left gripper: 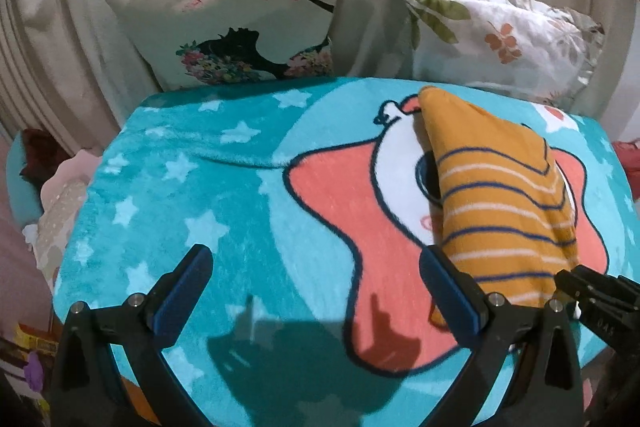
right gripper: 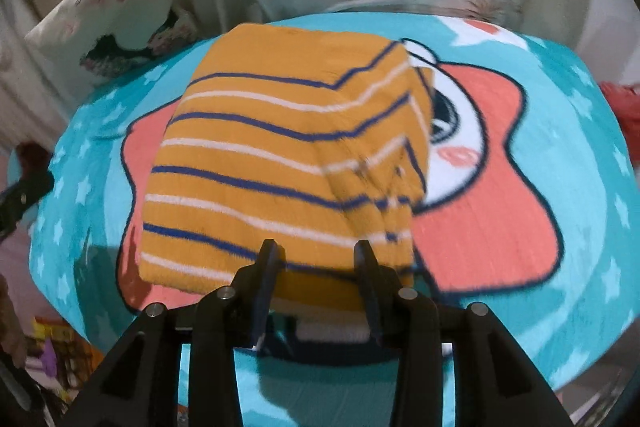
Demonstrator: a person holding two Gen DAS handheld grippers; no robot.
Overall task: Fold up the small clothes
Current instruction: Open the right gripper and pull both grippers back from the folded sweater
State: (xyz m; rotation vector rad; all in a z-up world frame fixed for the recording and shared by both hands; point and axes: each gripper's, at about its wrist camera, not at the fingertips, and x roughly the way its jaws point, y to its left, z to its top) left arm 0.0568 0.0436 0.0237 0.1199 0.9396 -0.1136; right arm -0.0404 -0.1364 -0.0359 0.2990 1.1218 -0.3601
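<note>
My right claw [right gripper: 316, 259] stands parted astride the near hem of the folded shirt [right gripper: 280, 163] mid-blanket [right gripper: 560, 147], my left claw [left gripper: 316, 291] spread empty beside it; the fold looks done, so next I lift clear.

Folded striped garment [right gripper: 280, 155] lies on star-print teal blanket [left gripper: 168, 195]

One folded mustard striped garment [right gripper: 280, 155] lies on one turquoise star-print blanket [left gripper: 200, 195]. Two cushions stand behind it: one with a black silhouette [left gripper: 240, 27], one with a leaf print [left gripper: 500, 35]. Two tongs are here: left tongs [left gripper: 316, 295], right tongs [right gripper: 316, 267].
</note>
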